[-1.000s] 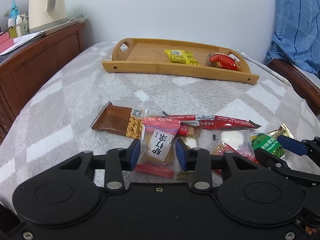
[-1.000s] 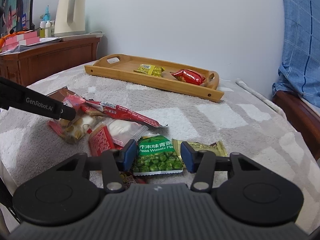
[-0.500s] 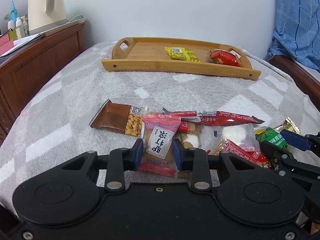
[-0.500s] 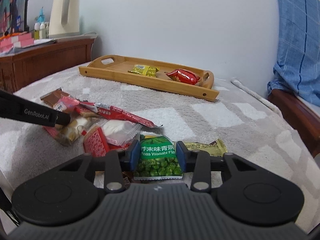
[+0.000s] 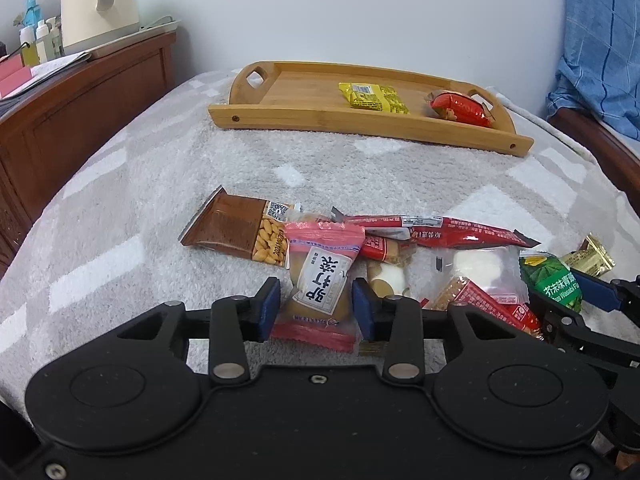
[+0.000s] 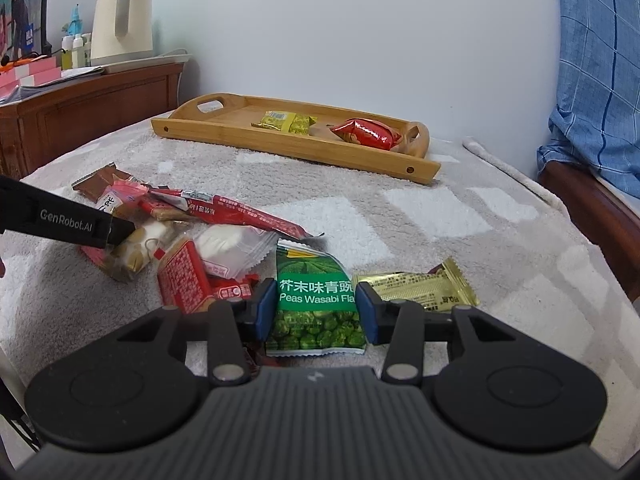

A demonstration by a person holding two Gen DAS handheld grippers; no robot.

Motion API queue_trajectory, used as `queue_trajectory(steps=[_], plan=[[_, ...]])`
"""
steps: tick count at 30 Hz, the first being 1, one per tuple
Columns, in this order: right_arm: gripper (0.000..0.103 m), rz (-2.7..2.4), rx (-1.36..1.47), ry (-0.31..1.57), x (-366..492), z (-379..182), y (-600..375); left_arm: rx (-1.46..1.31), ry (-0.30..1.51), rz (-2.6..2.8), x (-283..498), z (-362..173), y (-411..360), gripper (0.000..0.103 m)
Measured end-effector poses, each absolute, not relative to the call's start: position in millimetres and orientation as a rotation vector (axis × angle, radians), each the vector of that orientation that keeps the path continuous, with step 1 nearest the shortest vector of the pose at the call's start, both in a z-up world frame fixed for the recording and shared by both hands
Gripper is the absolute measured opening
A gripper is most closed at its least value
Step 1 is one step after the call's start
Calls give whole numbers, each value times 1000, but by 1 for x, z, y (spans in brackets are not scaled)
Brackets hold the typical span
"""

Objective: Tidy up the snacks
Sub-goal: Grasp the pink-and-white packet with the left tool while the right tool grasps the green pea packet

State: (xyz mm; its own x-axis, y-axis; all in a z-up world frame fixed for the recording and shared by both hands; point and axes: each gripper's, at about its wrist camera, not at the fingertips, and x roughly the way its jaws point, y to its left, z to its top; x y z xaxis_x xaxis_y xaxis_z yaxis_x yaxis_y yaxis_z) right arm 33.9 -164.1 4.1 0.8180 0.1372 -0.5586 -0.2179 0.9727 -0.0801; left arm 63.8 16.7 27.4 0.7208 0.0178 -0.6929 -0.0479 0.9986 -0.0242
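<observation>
A pile of snack packets lies on the grey towel. My left gripper (image 5: 315,308) has closed its blue pads on both sides of a pink packet with a white label (image 5: 320,284). My right gripper (image 6: 316,310) has closed its pads on both sides of the green wasabi peas packet (image 6: 316,300), which also shows in the left wrist view (image 5: 554,280). A wooden tray (image 5: 304,118) at the back holds a yellow packet (image 5: 372,98) and a red packet (image 5: 460,108).
Around the held packets lie a brown peanut packet (image 5: 240,228), a long red stick packet (image 5: 452,230), a clear white-candy packet (image 6: 230,246), a red biscuit packet (image 6: 184,280) and a gold packet (image 6: 420,292). A wooden cabinet (image 5: 80,108) with a kettle stands left.
Both grippers have closed in from wide open onto their packets. Both have moved slightly forward over the pile.
</observation>
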Motion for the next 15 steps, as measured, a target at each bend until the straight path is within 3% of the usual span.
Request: queue_trajectory(steps=[4,8,15], plan=[[47,195,-144,585,34,4,-164,-77,764,29,66,26,21,39],[45,195,-136,585,35,4,-165,-71,775,25,67,28,21,28],[43,214,-88,591,32,12,-170,-77,797,30,64,39,21,26]])
